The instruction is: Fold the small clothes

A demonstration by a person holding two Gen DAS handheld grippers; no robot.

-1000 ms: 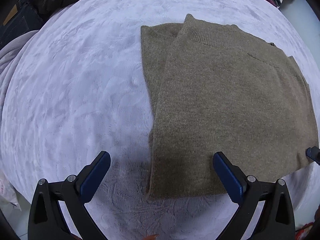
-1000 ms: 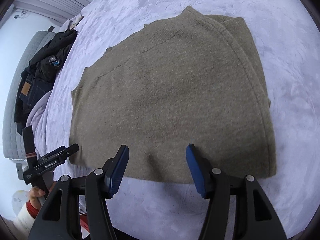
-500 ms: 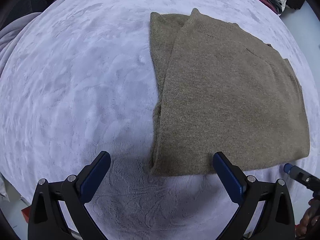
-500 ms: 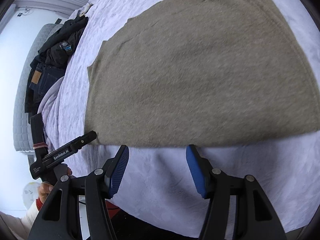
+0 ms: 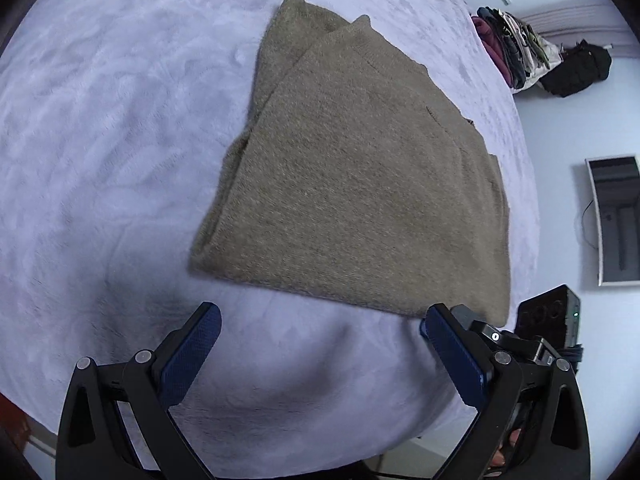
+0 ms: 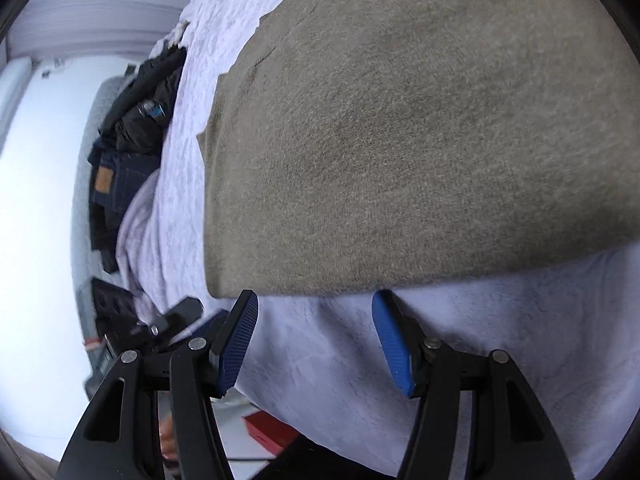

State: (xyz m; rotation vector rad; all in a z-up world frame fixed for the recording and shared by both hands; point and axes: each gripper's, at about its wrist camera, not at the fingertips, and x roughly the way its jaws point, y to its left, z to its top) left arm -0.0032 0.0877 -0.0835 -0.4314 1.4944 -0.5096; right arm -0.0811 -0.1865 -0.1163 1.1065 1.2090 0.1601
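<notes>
An olive-brown knit sweater (image 5: 360, 184) lies folded flat on the pale lilac bedspread (image 5: 100, 140), its collar end far from me. My left gripper (image 5: 320, 332) is open and empty just short of the sweater's near hem. In the right wrist view the same sweater (image 6: 420, 128) fills the upper frame. My right gripper (image 6: 314, 320) is open too, nothing between its blue pads, its tips right at the near hem. The other gripper's black body (image 5: 516, 348) shows at the lower right of the left wrist view.
A stack of folded clothes (image 5: 508, 44) and a black bag (image 5: 576, 68) sit past the bed's far right corner. Dark jackets and jeans (image 6: 132, 132) are piled at the bed's left side. A red box (image 6: 272, 432) lies on the floor below the bed edge.
Both grippers pulled back from over the sweater to its near hem and rolled. The right one sank closer to the bed; the sweater stayed flat and still.
</notes>
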